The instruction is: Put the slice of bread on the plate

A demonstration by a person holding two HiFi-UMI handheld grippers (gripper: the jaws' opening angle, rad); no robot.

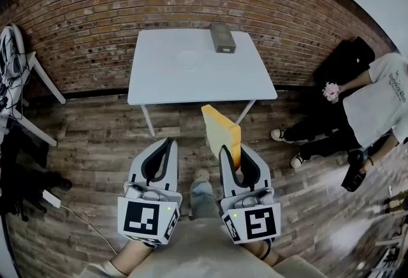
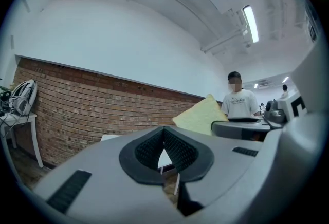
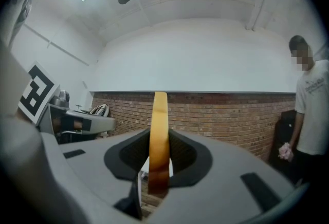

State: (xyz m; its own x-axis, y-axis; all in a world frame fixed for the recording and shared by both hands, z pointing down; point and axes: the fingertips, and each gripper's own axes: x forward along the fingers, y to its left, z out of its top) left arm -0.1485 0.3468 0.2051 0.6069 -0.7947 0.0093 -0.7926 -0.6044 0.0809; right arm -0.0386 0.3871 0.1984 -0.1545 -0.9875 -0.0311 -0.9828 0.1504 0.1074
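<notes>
A slice of bread (image 1: 221, 132) with a yellow face and brown crust stands upright between the pads of my right gripper (image 1: 234, 150), which is shut on it. In the right gripper view the bread (image 3: 159, 130) shows edge-on between the jaws of that gripper (image 3: 159, 159). My left gripper (image 1: 164, 144) is beside it, shut with nothing in it; its pads (image 2: 175, 147) meet. Beyond its jaws the bread (image 2: 202, 115) shows to the right. A pale plate (image 1: 189, 59) lies on the white table (image 1: 159, 82) ahead, well beyond both grippers.
A grey box (image 1: 222, 37) sits at the table's far right corner. A brick wall (image 1: 83, 21) runs behind the table. A person (image 1: 376, 101) stands at the right. A white chair with gear (image 1: 13, 60) is at the left, and a white adapter (image 1: 51, 199) lies on the wooden floor.
</notes>
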